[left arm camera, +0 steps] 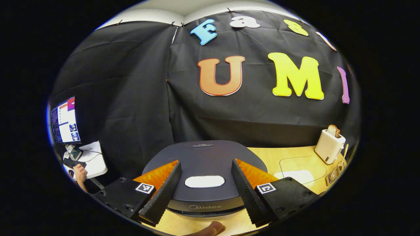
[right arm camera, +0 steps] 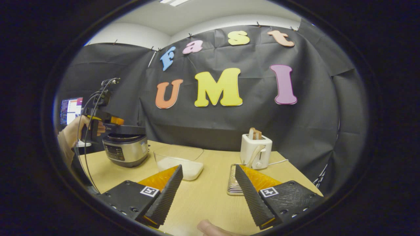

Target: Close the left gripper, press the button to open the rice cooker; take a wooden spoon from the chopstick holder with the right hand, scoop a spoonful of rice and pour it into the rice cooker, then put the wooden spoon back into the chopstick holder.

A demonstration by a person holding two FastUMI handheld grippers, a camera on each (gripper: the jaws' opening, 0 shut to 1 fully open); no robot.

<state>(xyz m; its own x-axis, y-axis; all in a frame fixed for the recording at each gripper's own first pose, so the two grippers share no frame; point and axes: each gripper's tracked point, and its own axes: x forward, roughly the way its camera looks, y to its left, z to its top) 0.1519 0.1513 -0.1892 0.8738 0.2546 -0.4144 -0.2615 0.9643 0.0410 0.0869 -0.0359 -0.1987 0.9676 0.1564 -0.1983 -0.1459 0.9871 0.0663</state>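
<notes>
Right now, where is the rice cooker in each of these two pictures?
Left gripper view: the rice cooker sits bottom centre, its dark lid framed by the open fingers.
Right gripper view: it stands far left on the table, under the left gripper.
Shared landmark: the white toaster.

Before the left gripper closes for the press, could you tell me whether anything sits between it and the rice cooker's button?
Nothing visible does. The left gripper hangs open over the rice cooker, its fingers either side of the pale oval button on the closed lid.
</notes>
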